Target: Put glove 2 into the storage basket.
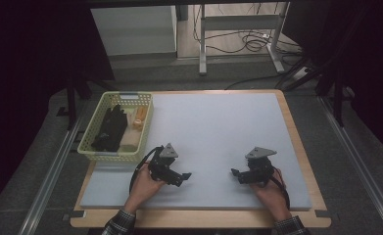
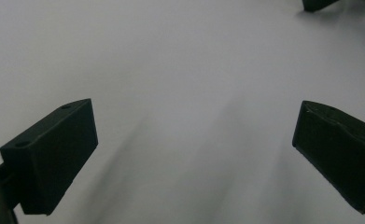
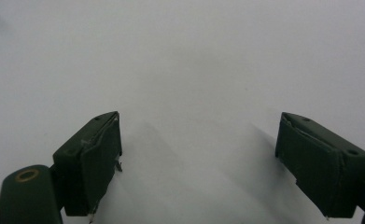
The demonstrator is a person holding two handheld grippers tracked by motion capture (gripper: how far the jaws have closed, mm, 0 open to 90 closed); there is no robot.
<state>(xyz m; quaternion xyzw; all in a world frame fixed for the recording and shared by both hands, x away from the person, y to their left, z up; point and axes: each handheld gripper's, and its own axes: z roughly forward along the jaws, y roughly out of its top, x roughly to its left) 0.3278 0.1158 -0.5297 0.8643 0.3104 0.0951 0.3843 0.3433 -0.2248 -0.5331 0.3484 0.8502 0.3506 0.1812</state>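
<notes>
black gloves (image 1: 109, 128), soft and crumpled, lie heaped in the pale green slotted plastic basket (image 1: 94, 127) at the far left of the table, well apart from both tools; beside them in the basket sit a small orange block (image 1: 138, 122) and something pale that is too small to make out. both grippers rest low on the light grey foam mat (image 1: 218, 127), near its front edge, tips turned toward each other, which reads as a ready pose before any reach for the basket. left black two-jaw gripper (image 1: 183, 176) has its jaws spread wide with nothing between them (image 2: 194, 154), and right black two-jaw gripper (image 1: 235, 173) is likewise released and empty (image 3: 199, 158). high view gives the basket and the hands' layout, while the gripper views give the bare gap between the jaws (the left one also catches a dark corner of the other tool at its top edge).
</notes>
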